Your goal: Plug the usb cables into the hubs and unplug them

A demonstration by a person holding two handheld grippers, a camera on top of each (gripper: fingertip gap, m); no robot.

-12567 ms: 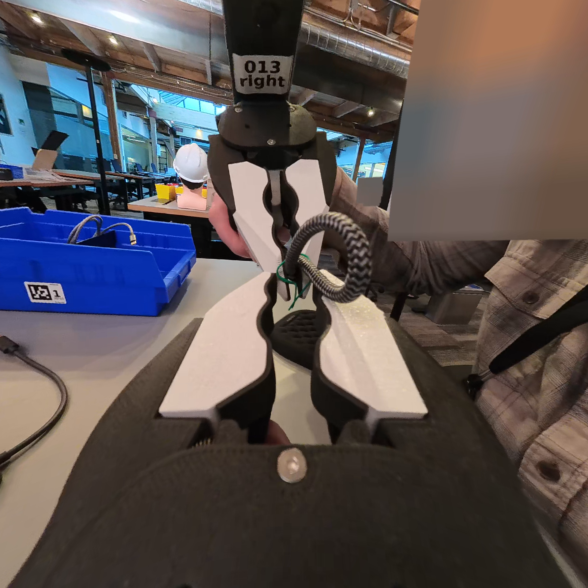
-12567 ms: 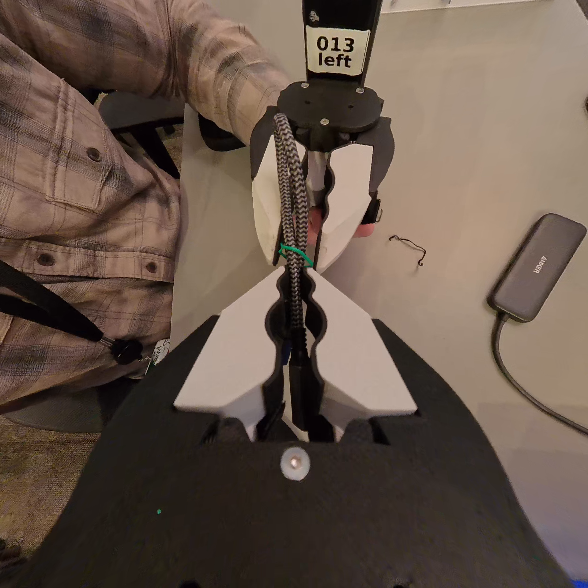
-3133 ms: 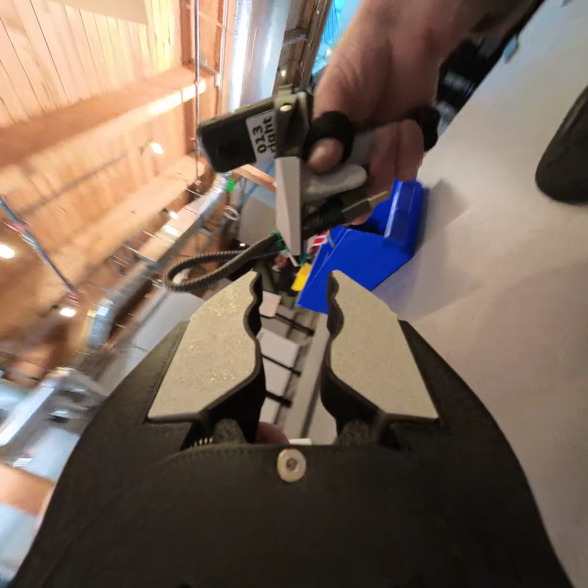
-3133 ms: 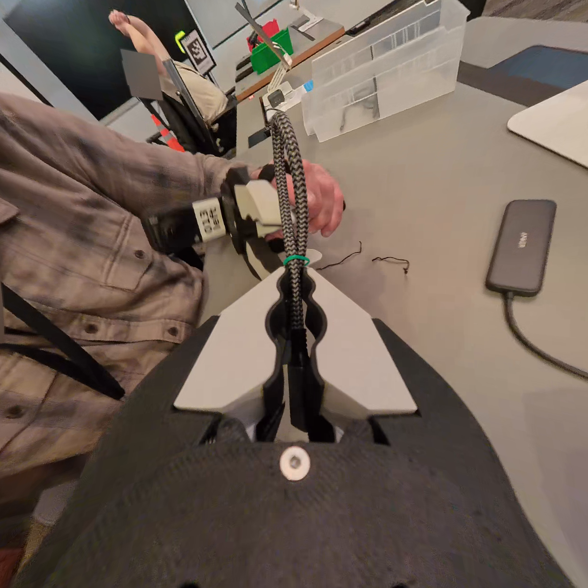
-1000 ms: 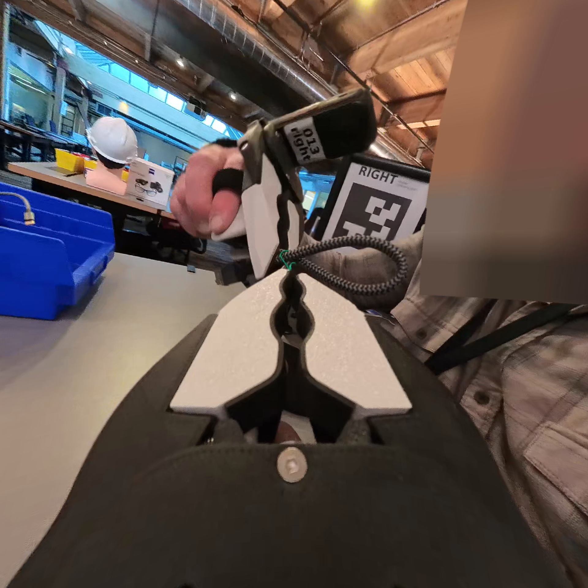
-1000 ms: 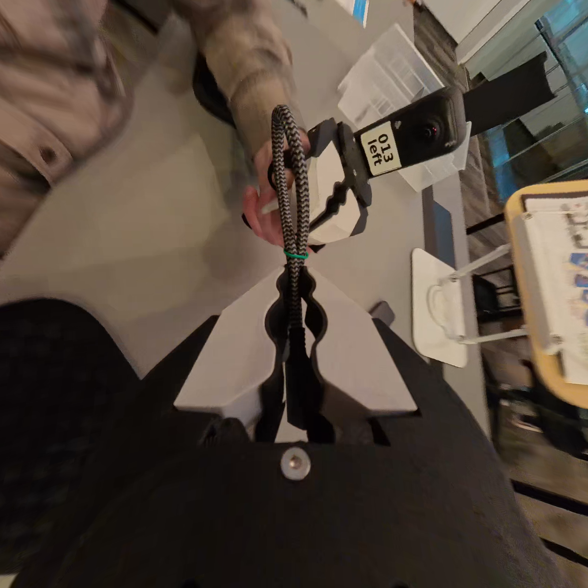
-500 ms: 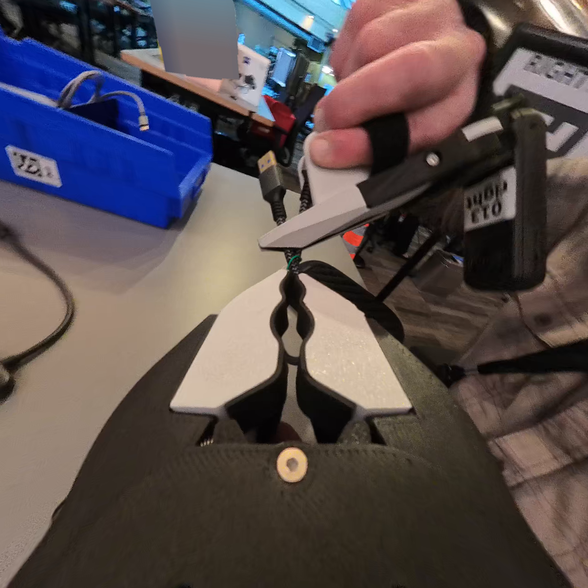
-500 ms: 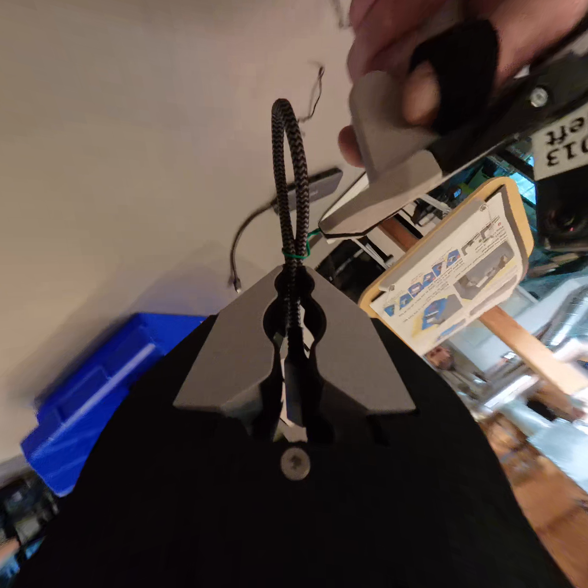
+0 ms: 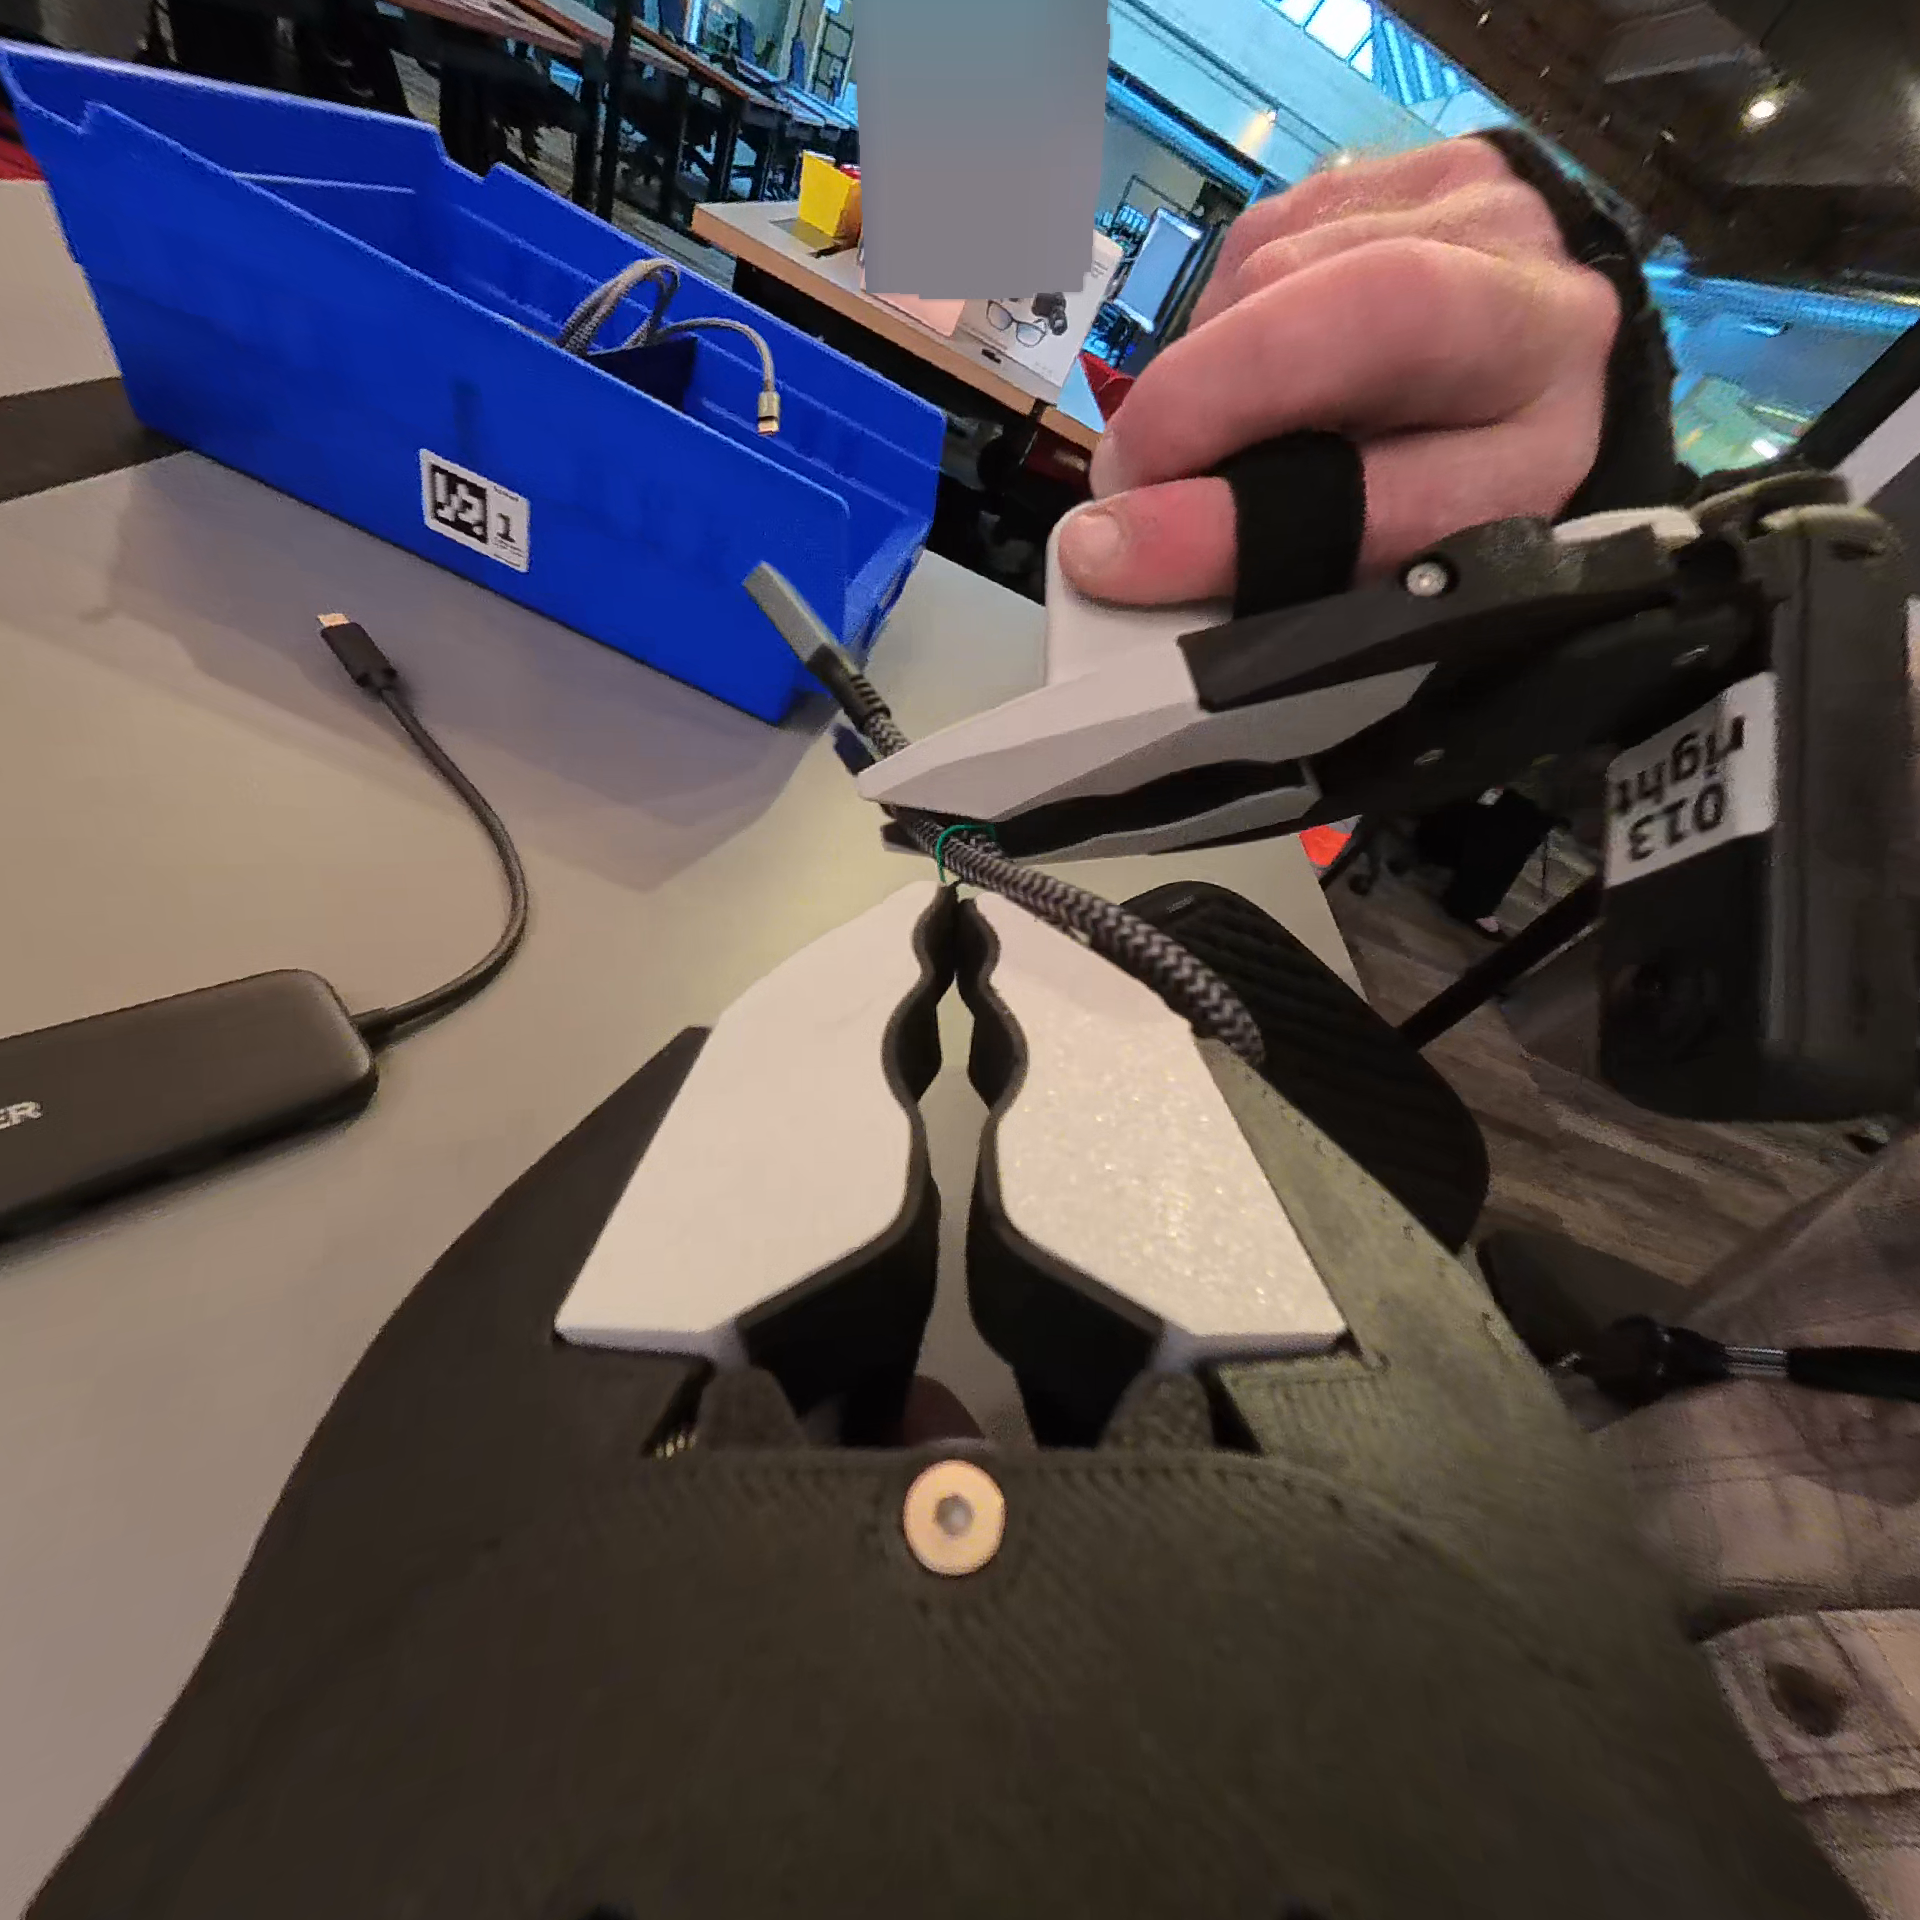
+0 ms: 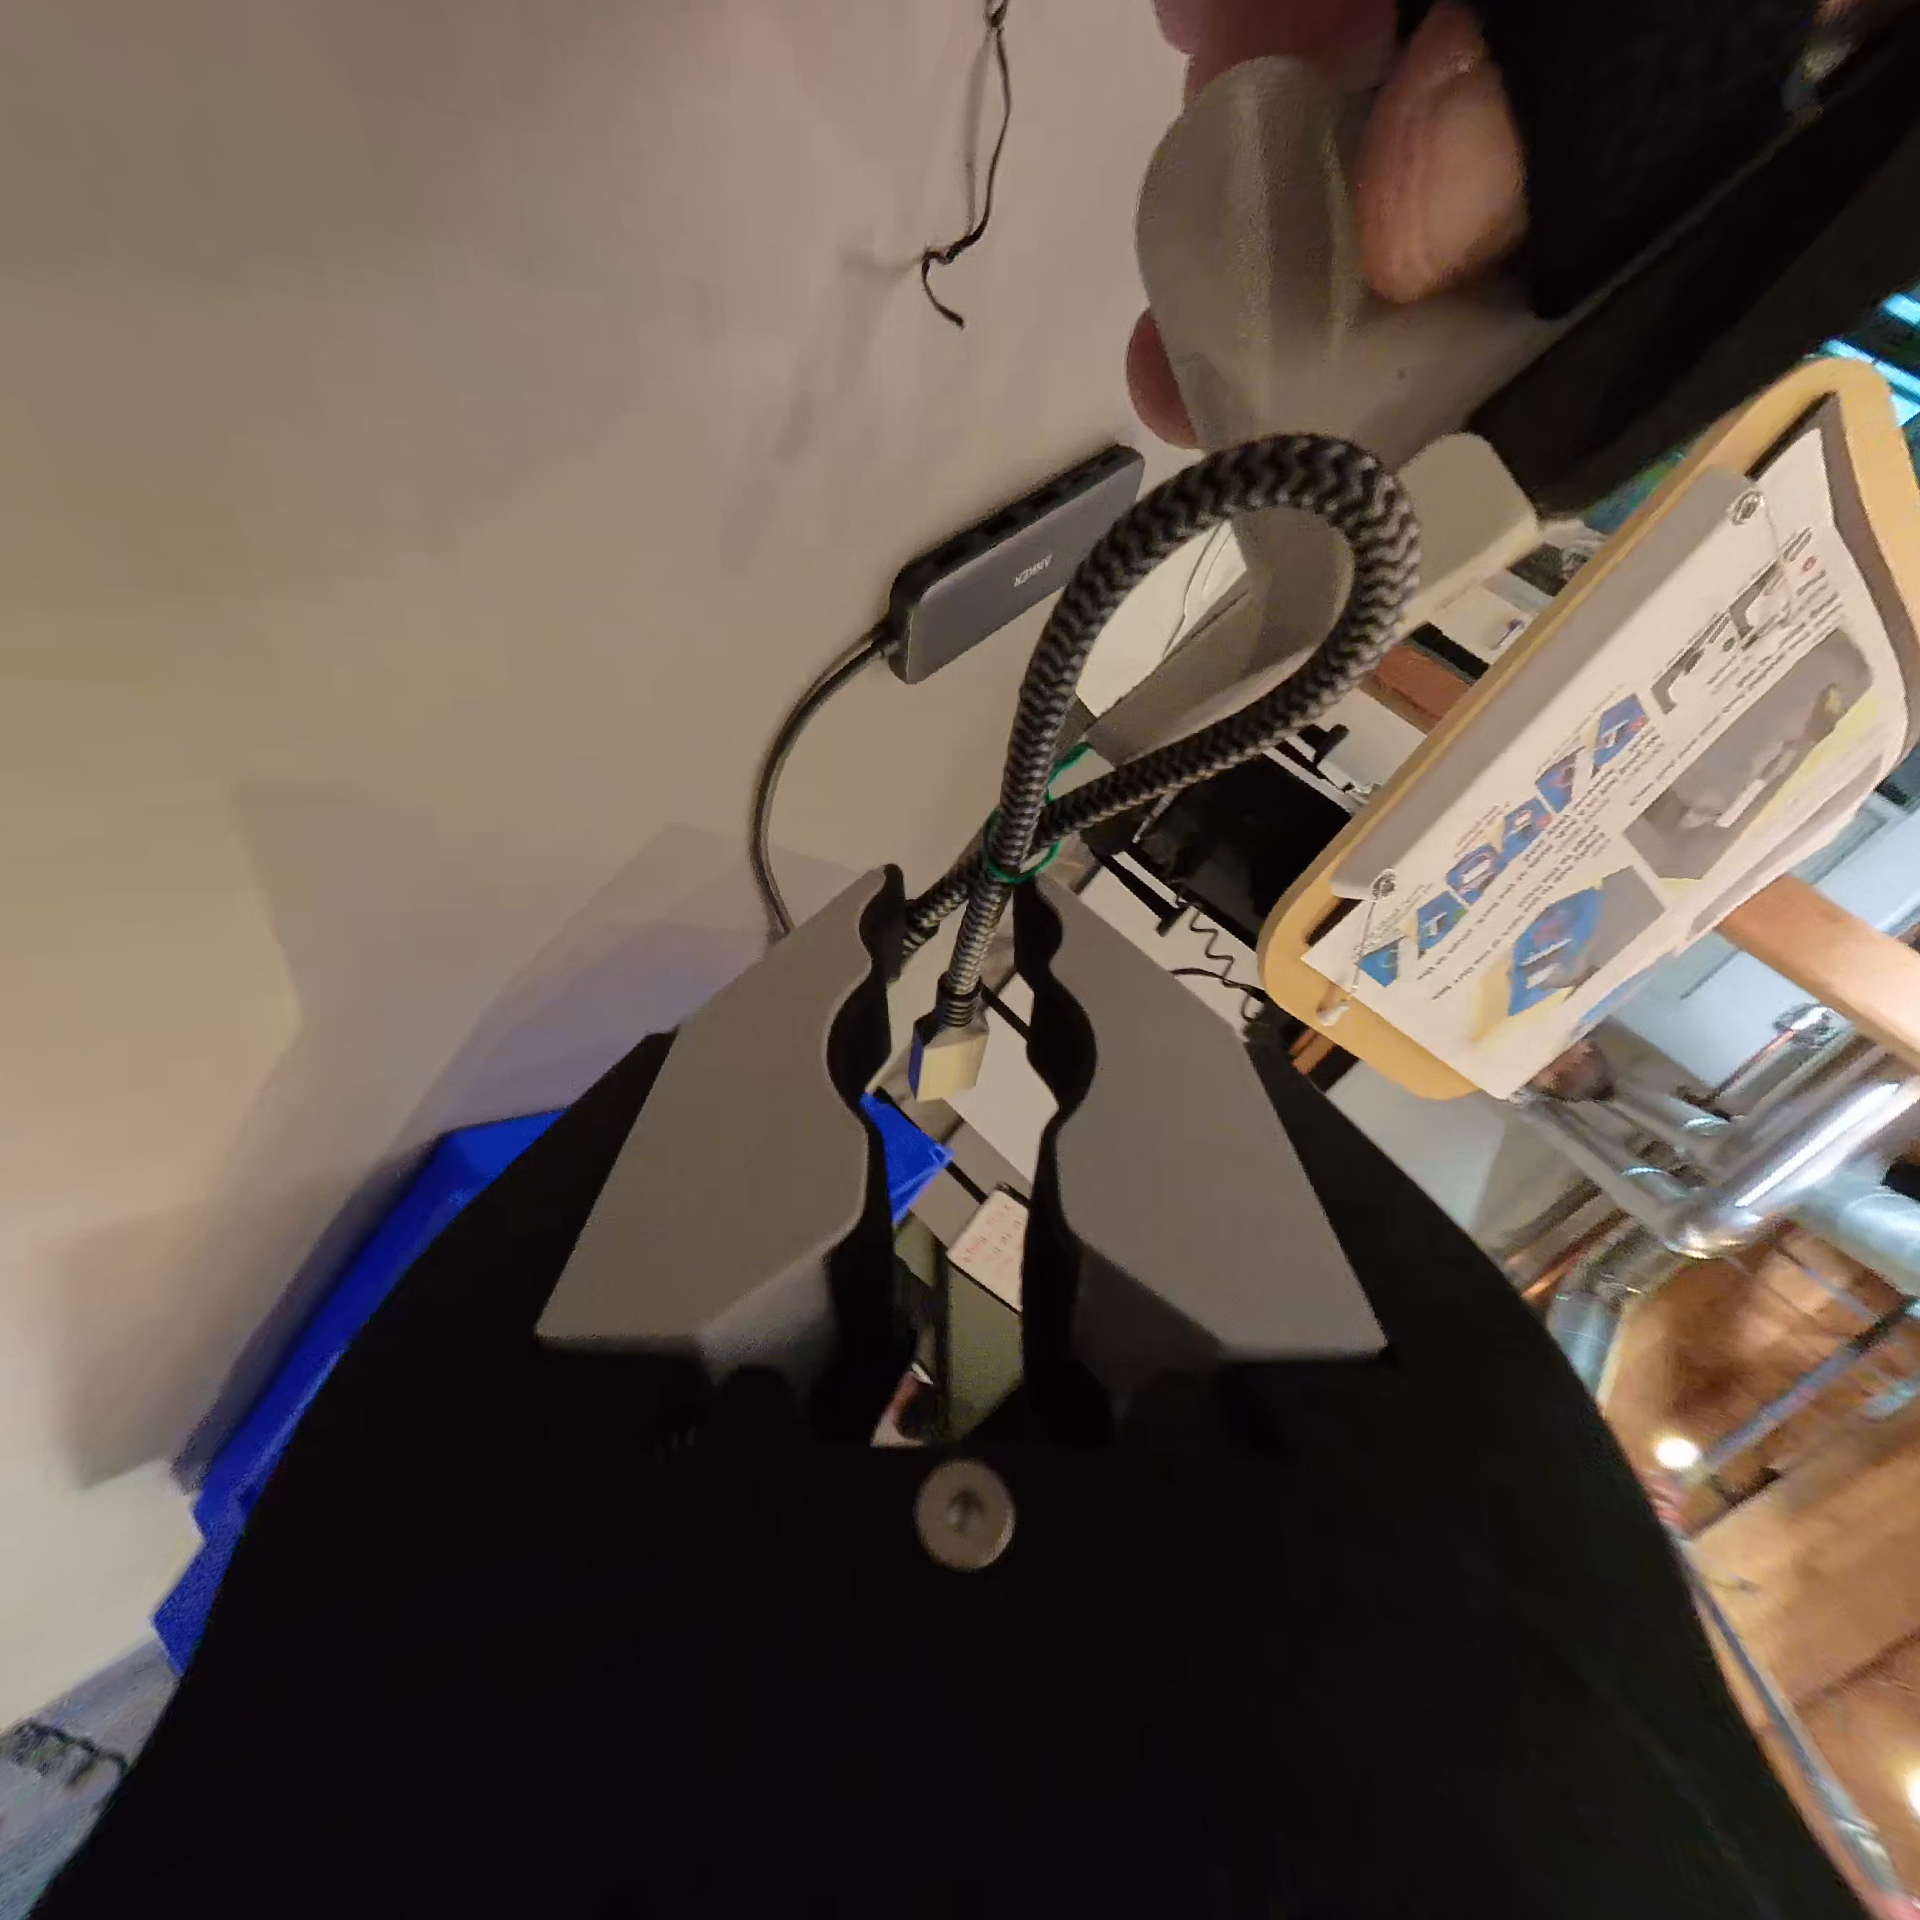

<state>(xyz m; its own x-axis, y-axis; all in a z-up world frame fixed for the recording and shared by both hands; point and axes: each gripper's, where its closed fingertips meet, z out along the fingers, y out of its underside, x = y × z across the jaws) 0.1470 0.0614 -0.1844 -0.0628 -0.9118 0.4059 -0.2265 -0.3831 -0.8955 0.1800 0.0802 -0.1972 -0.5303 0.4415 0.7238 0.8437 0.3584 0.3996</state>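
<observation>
The right gripper [image 10: 961, 914], jaws parted, loosely cradles the looped braided cable [image 10: 1226, 623] at centre frame, whose metal plug [image 10: 948, 1060] points back toward the camera, away from the grey hub [image 10: 997, 571] at upper centre, while the left gripper [image 9: 954, 912], tips together, pinches the green tie [image 9: 961, 836].

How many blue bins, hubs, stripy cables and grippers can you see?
blue bin: 1
hub: 1
stripy cable: 1
grippers: 2 (left gripper, right gripper)
Total: 5
</observation>
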